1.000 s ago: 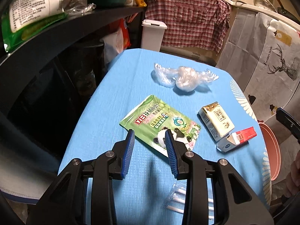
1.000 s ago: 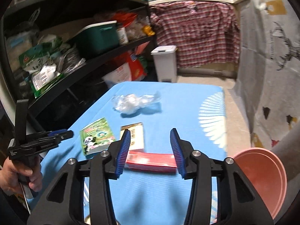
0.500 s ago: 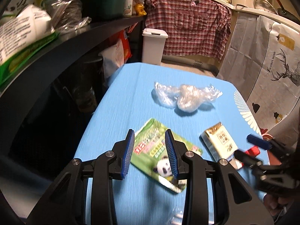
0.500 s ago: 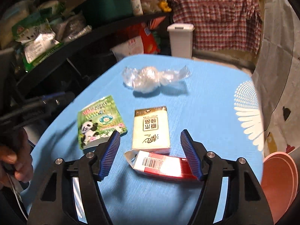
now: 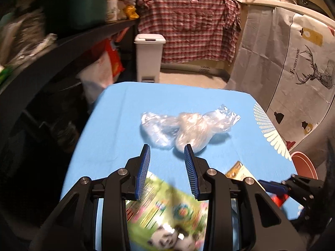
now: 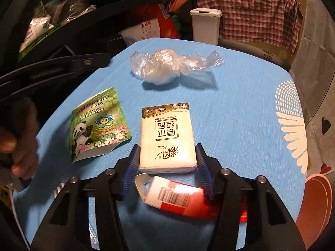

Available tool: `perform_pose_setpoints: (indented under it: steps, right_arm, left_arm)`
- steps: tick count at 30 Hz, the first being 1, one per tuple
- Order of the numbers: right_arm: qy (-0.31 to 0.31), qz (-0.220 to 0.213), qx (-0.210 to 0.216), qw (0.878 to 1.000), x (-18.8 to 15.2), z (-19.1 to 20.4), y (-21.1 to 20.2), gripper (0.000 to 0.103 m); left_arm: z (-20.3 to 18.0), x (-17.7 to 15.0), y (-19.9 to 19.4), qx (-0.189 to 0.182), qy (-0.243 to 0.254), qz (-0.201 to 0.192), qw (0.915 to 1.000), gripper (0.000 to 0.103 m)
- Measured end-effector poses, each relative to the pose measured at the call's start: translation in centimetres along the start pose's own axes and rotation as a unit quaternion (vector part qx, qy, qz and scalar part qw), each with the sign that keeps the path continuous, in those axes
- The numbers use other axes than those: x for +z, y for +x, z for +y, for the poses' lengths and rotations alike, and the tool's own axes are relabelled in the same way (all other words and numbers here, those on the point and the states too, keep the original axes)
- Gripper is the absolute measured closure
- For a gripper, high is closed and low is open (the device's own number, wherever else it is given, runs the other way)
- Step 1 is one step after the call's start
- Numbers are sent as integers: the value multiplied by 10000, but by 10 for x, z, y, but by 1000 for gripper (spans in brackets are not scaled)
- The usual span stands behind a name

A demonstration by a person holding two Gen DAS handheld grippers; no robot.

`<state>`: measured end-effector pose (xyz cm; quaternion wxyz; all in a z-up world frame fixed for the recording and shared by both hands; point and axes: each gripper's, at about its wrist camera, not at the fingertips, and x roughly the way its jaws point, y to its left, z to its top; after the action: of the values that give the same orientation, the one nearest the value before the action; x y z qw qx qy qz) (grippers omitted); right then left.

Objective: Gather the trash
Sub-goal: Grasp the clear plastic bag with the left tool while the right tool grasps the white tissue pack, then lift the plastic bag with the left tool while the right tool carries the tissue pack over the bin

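Note:
On the blue table lie a crumpled clear plastic bag, a green panda pouch, a white tissue pack and a red and white carton. My right gripper is open, low over the table, its fingers on either side of the tissue pack's near end, with the carton under its base. My left gripper is open and empty, above the green pouch, its tips just short of the plastic bag.
A white lidded bin stands on the floor beyond the table's far end. A pink basin sits off the right edge. Dark cluttered shelves run along the left side. A plaid cloth hangs at the back.
My left gripper has moved forward over the green pouch toward the plastic bag. My right gripper has dropped and advanced past the carton, so its fingers now flank the tissue pack.

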<state>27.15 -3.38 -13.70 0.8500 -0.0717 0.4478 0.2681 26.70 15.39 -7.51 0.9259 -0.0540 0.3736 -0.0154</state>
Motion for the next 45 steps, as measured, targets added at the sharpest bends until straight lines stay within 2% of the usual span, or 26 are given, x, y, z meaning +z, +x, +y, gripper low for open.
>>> perform_pose_setpoints:
  steps: [2, 5, 10, 15, 18, 19, 20, 23, 28, 34, 45]
  right_arm:
    - [81, -54, 5, 10000, 2, -4, -3, 50]
    - [269, -146, -1, 9995, 6, -13, -7, 50]
    - [493, -275, -48, 9984, 8, -27, -15, 51]
    - [564, -357, -160, 9976, 6, -39, -22, 51]
    - [645, -374, -224, 9970, 5, -47, -24, 51]
    - [668, -379, -243, 9968, 5, -49, -25, 51]
    - [673, -383, -256, 9967, 5, -51, -26, 51]
    - [680, -453, -308, 9962, 6, -54, -32, 51]
    - [667, -592, -406, 9952, 10, -56, -50, 51]
    - [672, -823, -547, 9928, 12, -57, -78, 51]
    - [874, -1471, -830, 9818, 5, -57, -165, 51]
  left_arm:
    - [-7, 4, 13, -48, 17, 44, 10000, 58]
    - [-18, 8, 29, -84, 95, 127, 9998, 51]
    - [-26, 18, 49, -132, 27, 245, 9996, 47]
    - [-31, 21, 66, -153, -44, 408, 9990, 47]
    - [-36, 18, 72, -20, 61, 510, 9987, 47]
    - [-35, 18, 73, -2, 32, 543, 9985, 49]
    - [-33, 18, 73, 2, -43, 557, 9984, 54]
    - [-32, 19, 69, -21, -65, 504, 9987, 59]
    - [-31, 20, 50, 37, -92, 338, 9994, 60]
    - [-32, 22, 10, 89, -72, 134, 9998, 60]
    - [-57, 19, -92, -7, -158, -336, 9993, 60]
